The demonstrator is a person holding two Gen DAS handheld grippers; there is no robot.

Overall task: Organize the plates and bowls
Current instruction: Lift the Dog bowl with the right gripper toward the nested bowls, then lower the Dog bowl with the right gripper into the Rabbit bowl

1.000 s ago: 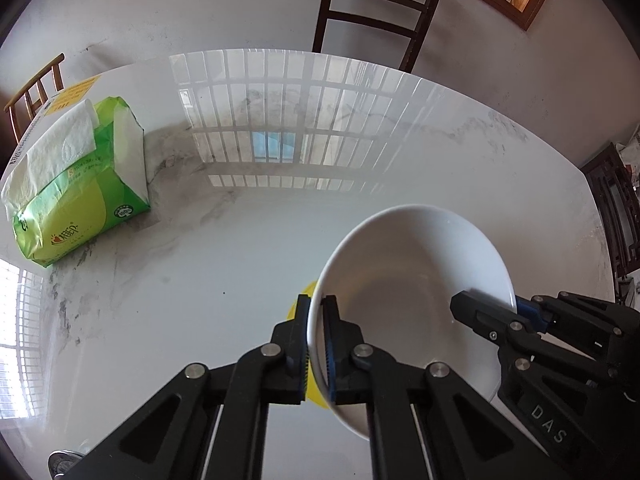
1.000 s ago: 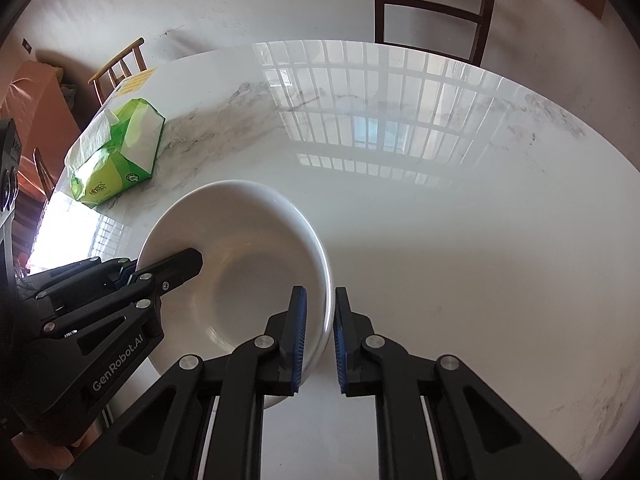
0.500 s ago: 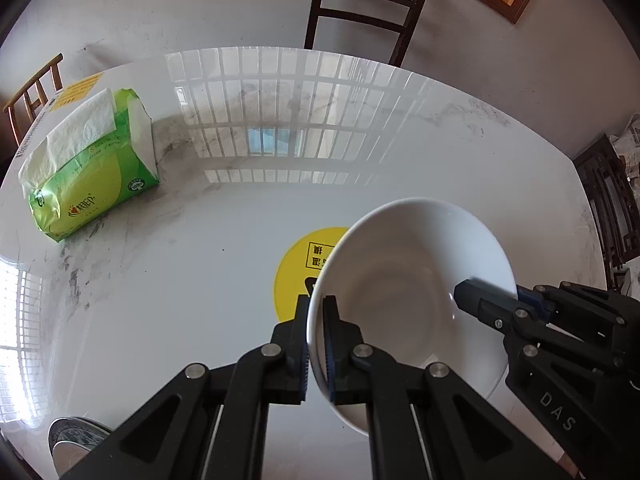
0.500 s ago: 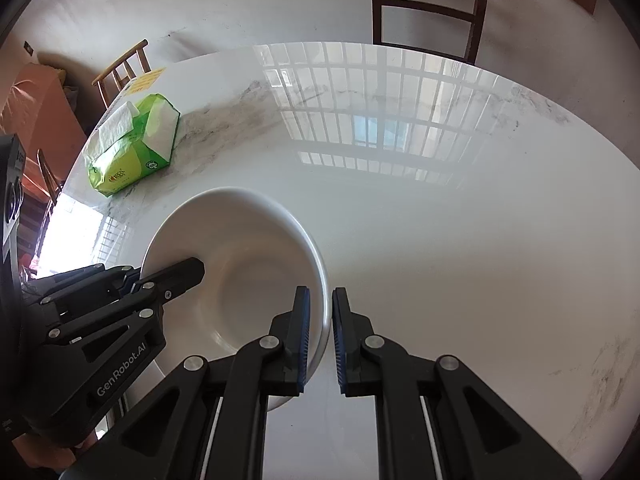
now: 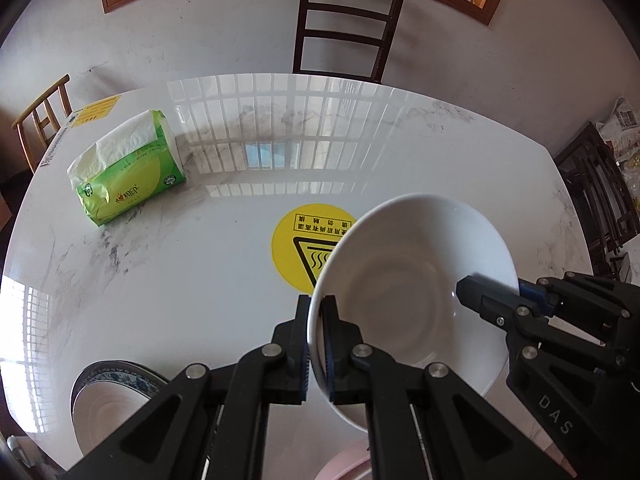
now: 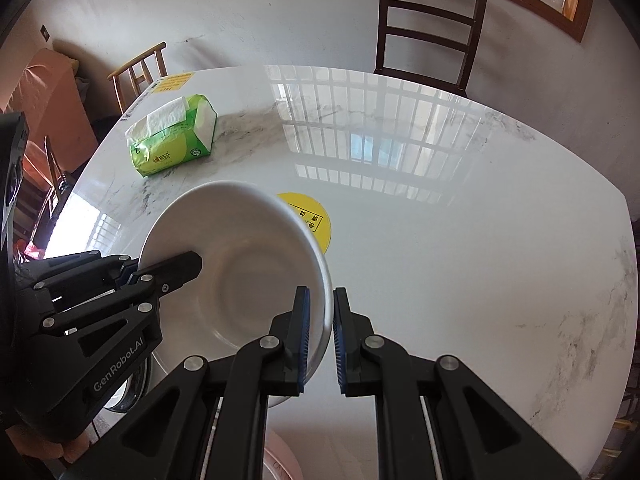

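Note:
A large white bowl [image 5: 416, 292] hangs above the marble table, held by both grippers. My left gripper [image 5: 316, 344] is shut on the bowl's left rim. My right gripper [image 6: 319, 336] straddles the bowl's right rim [image 6: 326, 304], with a small gap at its outer pad. The bowl also shows in the right wrist view [image 6: 240, 276]. A blue-patterned plate [image 5: 116, 396] lies at the table's near left edge. A pink dish [image 5: 344, 468] shows at the bottom edge, also in the right wrist view [image 6: 284, 464].
A green tissue pack [image 5: 128, 172] lies at the table's far left. A round yellow warning sticker [image 5: 304, 240] is on the tabletop under the bowl. A dark wooden chair [image 5: 344, 28] stands behind the table; another chair [image 5: 40, 116] stands at the left.
Both grippers have lifted the bowl and drawn back. The yellow sticker, the blue-patterned plate and the pink dish have come into view.

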